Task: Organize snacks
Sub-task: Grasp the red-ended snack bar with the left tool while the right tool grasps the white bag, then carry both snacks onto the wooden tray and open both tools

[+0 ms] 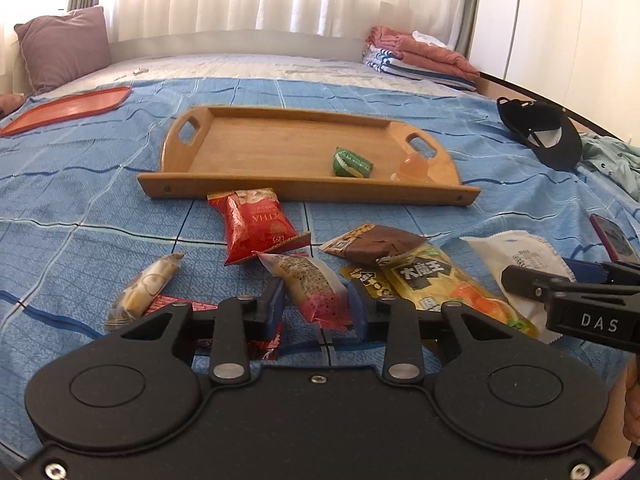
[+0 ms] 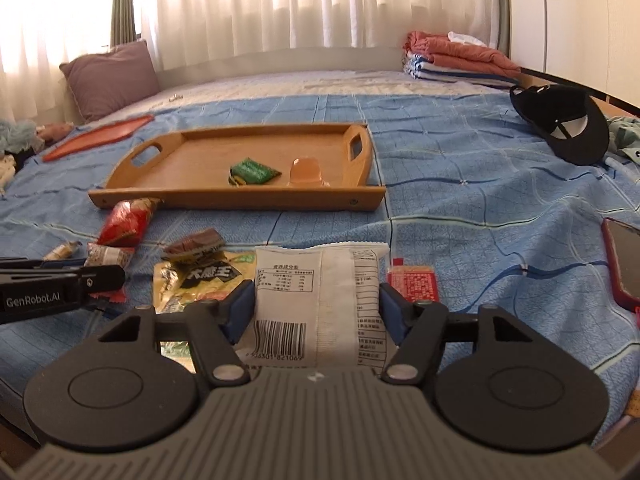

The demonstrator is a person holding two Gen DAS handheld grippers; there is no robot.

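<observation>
A wooden tray (image 1: 256,148) (image 2: 192,156) lies on the bed with a green packet (image 1: 352,163) (image 2: 253,171) and an orange jelly cup (image 1: 412,166) (image 2: 305,171) in it. Several snacks lie in front of it: a red bag (image 1: 256,224), a brown bar (image 1: 376,242), a yellow pouch (image 1: 436,284), a cream candy (image 1: 146,288). My left gripper (image 1: 316,304) is shut on a pink speckled packet (image 1: 312,284). My right gripper (image 2: 316,308) is shut on a white packet (image 2: 320,300).
An orange lid (image 1: 68,108) lies at the far left, a purple pillow (image 1: 60,48) behind it. A black cap (image 2: 560,120), folded towels (image 2: 456,60) and a red-cased phone (image 2: 624,264) are on the right. A small red packet (image 2: 412,284) lies beside the white one.
</observation>
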